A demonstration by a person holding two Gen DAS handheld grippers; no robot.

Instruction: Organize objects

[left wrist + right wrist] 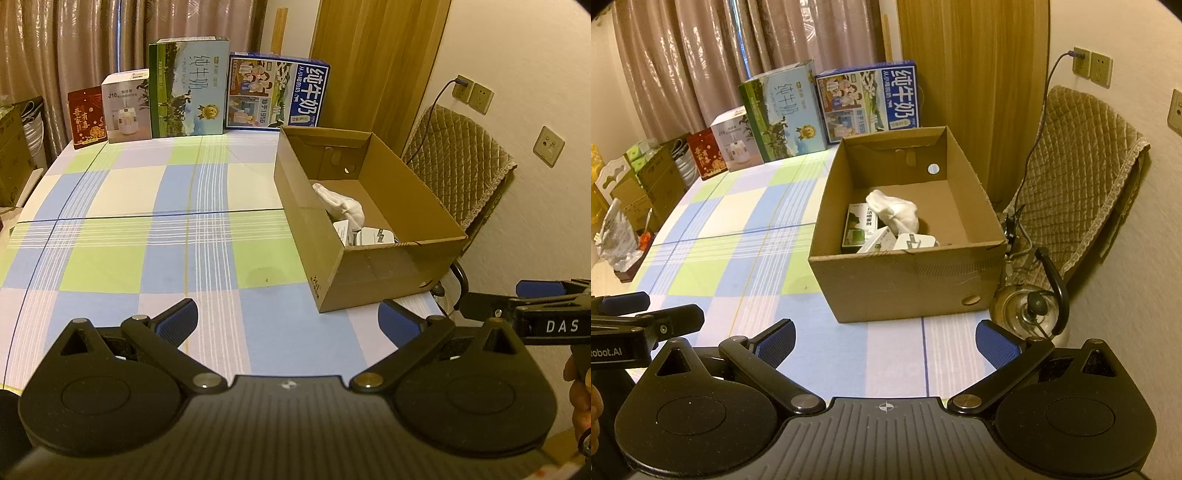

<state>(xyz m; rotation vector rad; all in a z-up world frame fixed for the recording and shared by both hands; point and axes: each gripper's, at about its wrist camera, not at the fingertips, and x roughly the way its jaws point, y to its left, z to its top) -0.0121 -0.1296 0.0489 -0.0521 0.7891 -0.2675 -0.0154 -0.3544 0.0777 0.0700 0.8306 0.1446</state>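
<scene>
Evidently I held both grippers low over the bench, left gripper [288, 321] and right gripper [884, 343] spread wide and empty, since the soft white cloth [895, 212] and small printed cartons [858, 227] already lay inside the stiff cardboard box [908, 284] ahead.

Left gripper [288, 325] with blue-padded jaws spread wide and empty above a checked surface [147, 236], open cardboard box [369, 273] ahead right holding a white cloth [341, 205] and small packages [369, 236], four upright cartons [188, 88] along the far edge, right gripper [546, 317] at the right border
</scene>
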